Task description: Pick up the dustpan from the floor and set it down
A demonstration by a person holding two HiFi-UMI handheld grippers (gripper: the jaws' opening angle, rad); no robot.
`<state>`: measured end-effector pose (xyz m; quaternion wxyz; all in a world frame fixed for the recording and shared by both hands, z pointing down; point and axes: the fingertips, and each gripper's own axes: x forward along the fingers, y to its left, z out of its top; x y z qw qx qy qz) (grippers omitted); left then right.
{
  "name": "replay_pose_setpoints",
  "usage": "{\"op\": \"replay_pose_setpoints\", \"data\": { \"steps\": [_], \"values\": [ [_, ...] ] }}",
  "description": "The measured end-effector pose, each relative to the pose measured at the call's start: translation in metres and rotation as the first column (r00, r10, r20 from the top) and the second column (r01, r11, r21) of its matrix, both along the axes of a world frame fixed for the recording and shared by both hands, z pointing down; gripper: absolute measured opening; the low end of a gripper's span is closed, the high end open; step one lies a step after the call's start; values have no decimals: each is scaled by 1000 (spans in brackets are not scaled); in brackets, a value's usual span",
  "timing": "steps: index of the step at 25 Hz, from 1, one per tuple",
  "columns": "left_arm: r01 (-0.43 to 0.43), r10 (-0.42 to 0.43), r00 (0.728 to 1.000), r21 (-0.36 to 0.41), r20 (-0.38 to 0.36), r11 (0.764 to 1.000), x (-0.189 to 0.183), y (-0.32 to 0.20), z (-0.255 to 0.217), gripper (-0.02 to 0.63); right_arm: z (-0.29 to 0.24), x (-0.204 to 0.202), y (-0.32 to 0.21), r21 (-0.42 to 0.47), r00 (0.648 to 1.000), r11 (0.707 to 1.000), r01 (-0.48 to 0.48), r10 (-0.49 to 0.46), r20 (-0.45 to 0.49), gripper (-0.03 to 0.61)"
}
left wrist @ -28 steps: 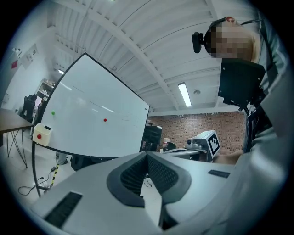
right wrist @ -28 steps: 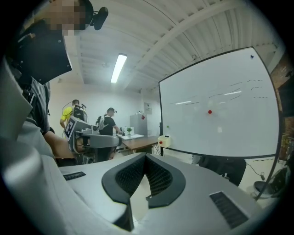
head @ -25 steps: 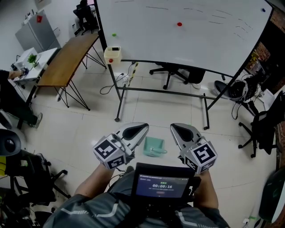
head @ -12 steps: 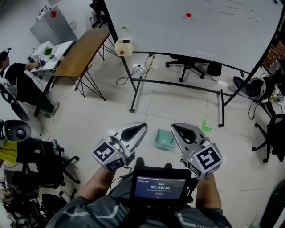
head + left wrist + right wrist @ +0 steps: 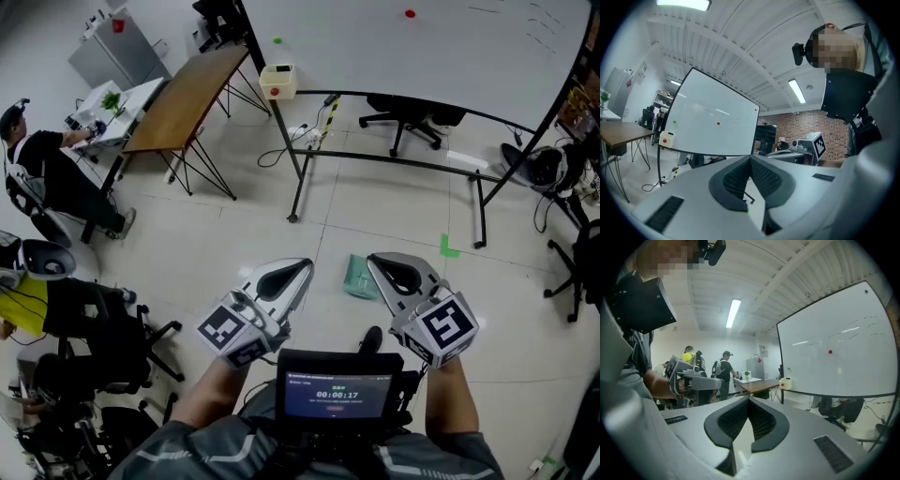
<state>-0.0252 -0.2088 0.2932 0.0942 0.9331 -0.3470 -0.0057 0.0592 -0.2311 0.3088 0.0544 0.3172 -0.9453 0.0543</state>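
A teal dustpan (image 5: 359,277) lies on the pale tiled floor in the head view, far below the two grippers and partly hidden behind the right one. My left gripper (image 5: 298,273) is held level at waist height, left of the dustpan in the picture, its jaws shut with nothing between them. My right gripper (image 5: 382,264) is level beside it and also shut and empty. In the left gripper view the left gripper (image 5: 750,159) has its pads meeting at the tip. The right gripper (image 5: 749,400) looks the same in its own view. Neither gripper view shows the dustpan.
A whiteboard (image 5: 403,42) on a black stand (image 5: 389,159) rises ahead, with office chairs (image 5: 412,117) behind it. A wooden table (image 5: 183,98) stands at the left, near a seated person (image 5: 52,183). A green tape mark (image 5: 450,247) lies on the floor. A screen device (image 5: 339,394) hangs at my chest.
The whole view has shifted forward over the floor. The dustpan has gone from midway between the grippers to just beside the right gripper's tip. Both grippers stay shut.
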Motion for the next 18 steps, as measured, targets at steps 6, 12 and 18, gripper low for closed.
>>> {"op": "replay_pose_setpoints", "data": {
  "steps": [6, 12, 18],
  "values": [
    [-48, 48, 998, 4, -31, 999, -111, 92, 10, 18, -4, -90, 91, 1, 992, 992, -126, 126, 14, 15],
    [-124, 124, 989, -2, -80, 992, -197, 177, 7, 18, -20, -162, 180, 2, 972, 972, -234, 234, 9, 14],
    [-165, 165, 980, 11, -111, 986, -232, 223, -8, 18, -39, -193, 245, 20, 955, 955, -297, 297, 4, 14]
  ]
}}
